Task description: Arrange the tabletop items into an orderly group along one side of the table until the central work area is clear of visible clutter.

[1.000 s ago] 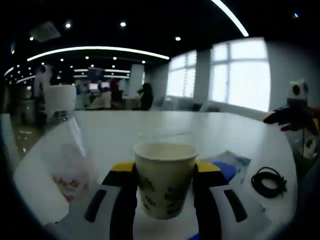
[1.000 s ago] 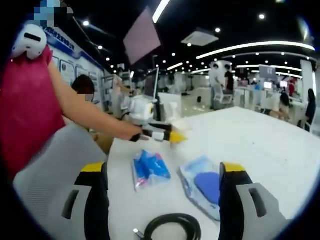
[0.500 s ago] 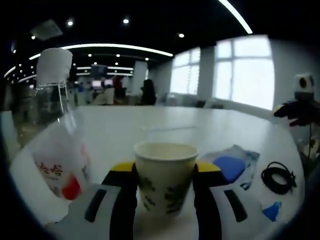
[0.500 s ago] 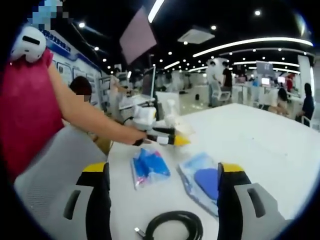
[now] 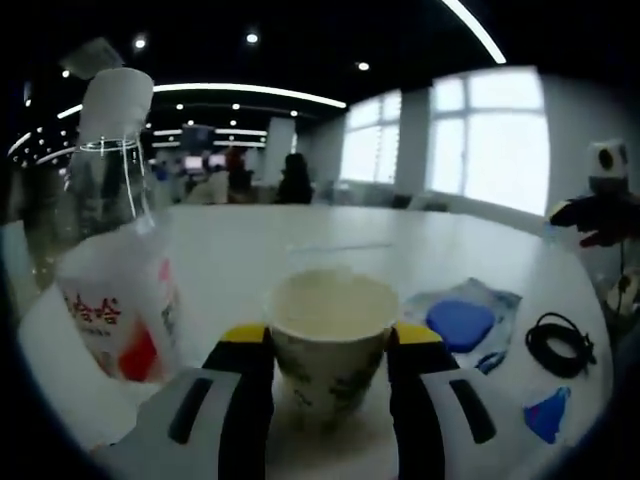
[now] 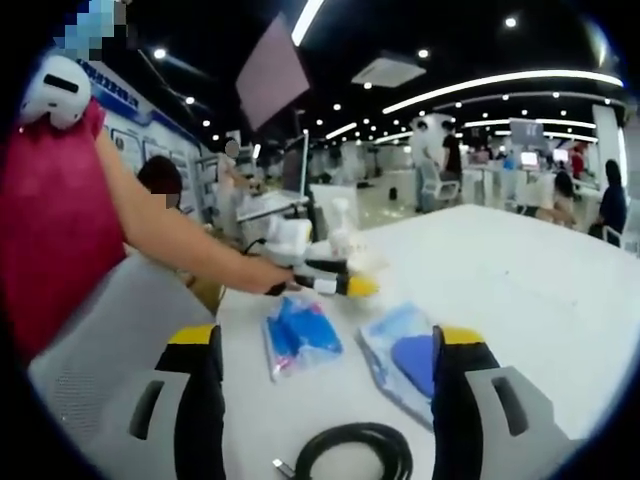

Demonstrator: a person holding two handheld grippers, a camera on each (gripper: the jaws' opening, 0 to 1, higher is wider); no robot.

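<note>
A paper cup [image 5: 333, 312] with a green print sits between the jaws of my left gripper [image 5: 331, 337], which is shut on it; I see down into its mouth. A clear water bottle [image 5: 113, 285] with a white cap and a red-and-white label stands close on the left. My right gripper [image 6: 325, 338] is open over the white table [image 6: 520, 300], nothing between its fingers. Below it lie a black cable coil [image 6: 356, 450], a small blue packet [image 6: 300, 335] and a clear pouch with a blue pad [image 6: 405, 358]. The left gripper [image 6: 338, 286] shows there in a person's hand.
A person in a red top [image 6: 55, 200] sits at the table's left edge in the right gripper view. The right gripper [image 5: 600, 212] hangs at the far right of the left gripper view, above the cable coil [image 5: 560, 346] and blue packet [image 5: 548, 414]. An office with desks and people lies beyond.
The left gripper has carried the cup closer to the bottle, which now looms larger. The cup now tips forward, showing its inside. The right gripper has barely moved.
</note>
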